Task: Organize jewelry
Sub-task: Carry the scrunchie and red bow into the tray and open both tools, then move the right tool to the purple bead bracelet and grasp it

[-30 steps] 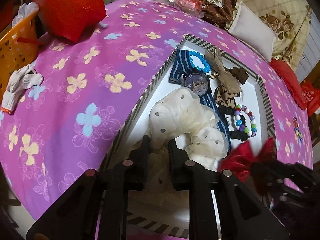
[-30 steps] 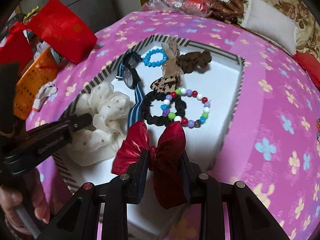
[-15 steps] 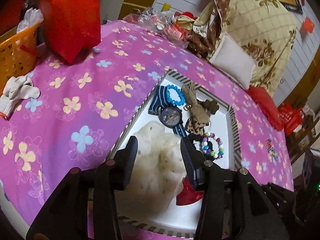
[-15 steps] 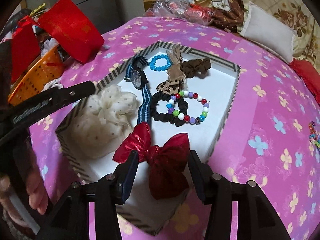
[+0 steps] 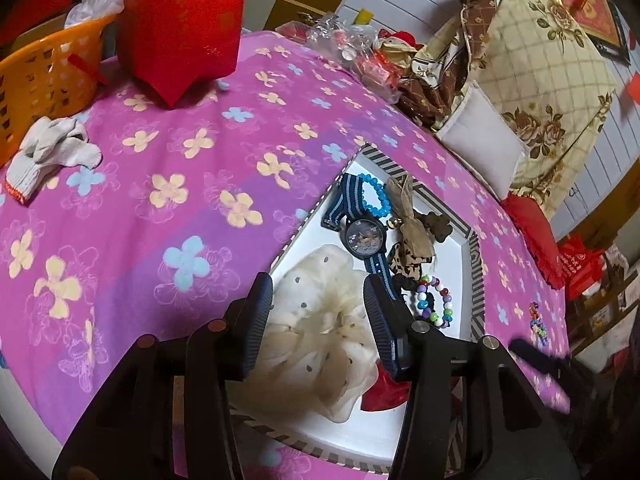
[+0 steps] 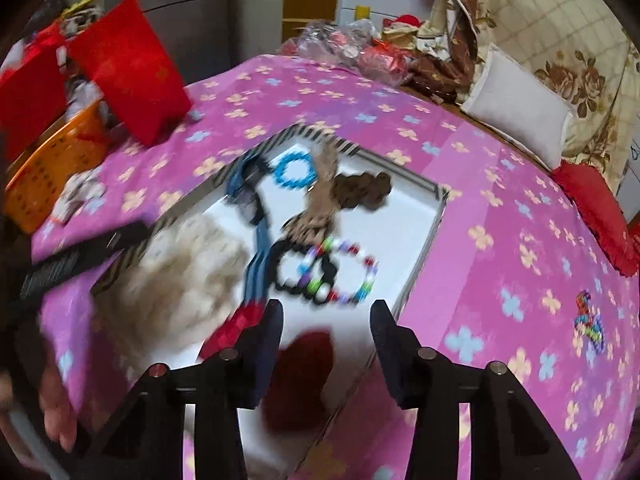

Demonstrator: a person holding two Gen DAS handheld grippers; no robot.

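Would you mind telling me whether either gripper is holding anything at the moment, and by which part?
Nothing is held. The left gripper is open above the cream scrunchie; the right gripper's jaws are closing, apart from the red bow below.

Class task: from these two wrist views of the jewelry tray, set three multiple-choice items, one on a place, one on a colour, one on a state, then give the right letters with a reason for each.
1. Where does the small colourful bead piece outside the tray lie?
A. in the orange basket
B. on the pink flowered cloth
C. on the white pillow

2. What colour is the small plain bead bracelet beside the striped-strap wristwatch?
A. blue
B. green
C. yellow

3. How does the cream dotted fabric scrunchie stand with the left tongs?
A. clamped and lifted
B. lying free in the white tray with striped rim
C. hanging over the rim

Key: 1 B, it rests on the cloth right of the tray. 2 A, its beads are bright blue. 3 B, the tongs stand apart above it.
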